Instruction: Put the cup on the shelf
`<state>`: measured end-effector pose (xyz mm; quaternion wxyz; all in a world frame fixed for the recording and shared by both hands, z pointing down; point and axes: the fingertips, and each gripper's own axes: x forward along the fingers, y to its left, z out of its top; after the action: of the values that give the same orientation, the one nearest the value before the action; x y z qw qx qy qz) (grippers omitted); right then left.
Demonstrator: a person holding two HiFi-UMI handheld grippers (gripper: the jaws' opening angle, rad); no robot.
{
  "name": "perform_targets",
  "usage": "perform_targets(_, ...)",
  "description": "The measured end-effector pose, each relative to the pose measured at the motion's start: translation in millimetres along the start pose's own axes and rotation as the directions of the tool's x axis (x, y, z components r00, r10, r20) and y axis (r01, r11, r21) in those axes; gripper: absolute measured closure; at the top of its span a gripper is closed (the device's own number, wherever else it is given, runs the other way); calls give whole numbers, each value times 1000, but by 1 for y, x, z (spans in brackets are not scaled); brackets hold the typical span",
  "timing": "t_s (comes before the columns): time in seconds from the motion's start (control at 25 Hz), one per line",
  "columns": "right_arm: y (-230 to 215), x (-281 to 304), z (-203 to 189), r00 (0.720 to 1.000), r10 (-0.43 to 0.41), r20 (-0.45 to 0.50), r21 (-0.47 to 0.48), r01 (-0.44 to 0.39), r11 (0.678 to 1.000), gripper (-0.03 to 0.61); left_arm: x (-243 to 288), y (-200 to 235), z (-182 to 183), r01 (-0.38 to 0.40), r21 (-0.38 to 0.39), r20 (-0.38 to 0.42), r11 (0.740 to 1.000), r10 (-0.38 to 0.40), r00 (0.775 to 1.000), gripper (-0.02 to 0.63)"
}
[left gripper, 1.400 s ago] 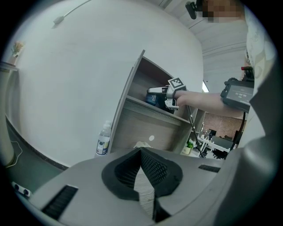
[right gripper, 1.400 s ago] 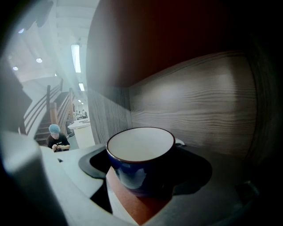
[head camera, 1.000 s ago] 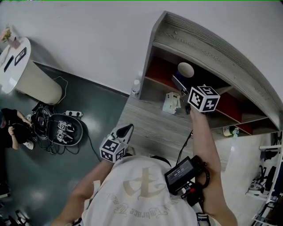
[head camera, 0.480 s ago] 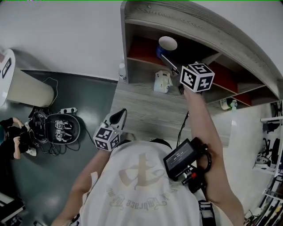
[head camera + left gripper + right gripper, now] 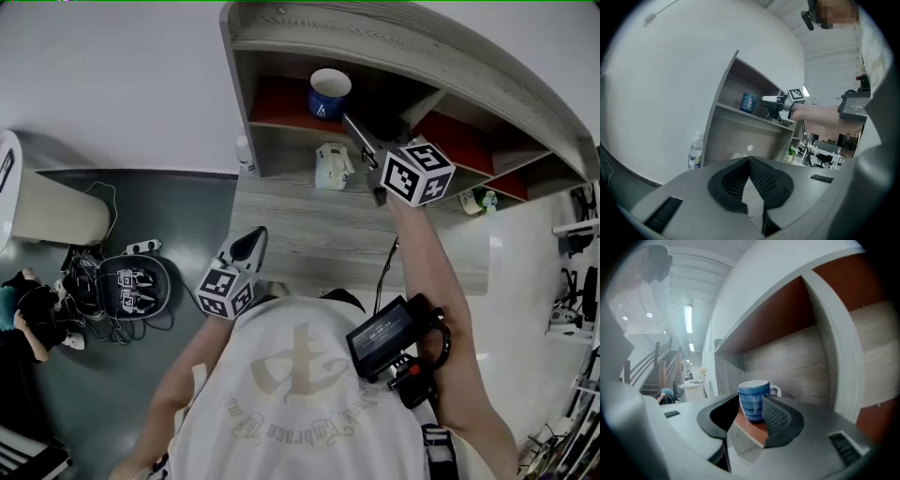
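Standing upright on the red-brown shelf (image 5: 277, 105), the cup (image 5: 753, 398) is free of both grippers. It is a blue mug with darker ribbed bands running round its wall, a white rim, a white inside and a white handle. In the right gripper view the handle shows on its right side, toward the wooden back wall. From the head view a small pale mark shows on its side. The cup sits in the left compartment, near the front edge of the board, with a grey upright divider off to its right.

The right gripper (image 5: 352, 124) is held about level just in front of the cup, its tips aimed at it but not touching it. Its jaws have just been closing and stand narrow, with nothing between them.

The left gripper (image 5: 749, 160) hangs low over the grey wood worktop (image 5: 319, 239), well apart from the shelf. Its jaw tips are together and hold nothing. A clear bottle (image 5: 695, 152) stands on the worktop just beside the shelf's left wall.
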<state>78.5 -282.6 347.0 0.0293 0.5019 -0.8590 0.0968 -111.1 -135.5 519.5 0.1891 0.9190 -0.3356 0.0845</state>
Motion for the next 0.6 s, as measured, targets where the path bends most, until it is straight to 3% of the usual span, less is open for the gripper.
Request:
perform_targets(0.16, 4, -18, -3, 999, 19, 33, 15, -19, 1000, 473, 3, -4, 3, 23, 13, -4, 1000, -23, 1000, 612)
perform_targets(0.28, 2, -30, -8, 999, 9, 46, 18, -10, 1000, 573, 8, -8, 5, 38, 20, -8, 999, -38, 999, 612)
perform_targets(0.6, 7, -61, -34, 996, 84, 29, 25, -85, 996, 574, 22, -19, 17, 68, 37, 0, 997, -68, 998, 612)
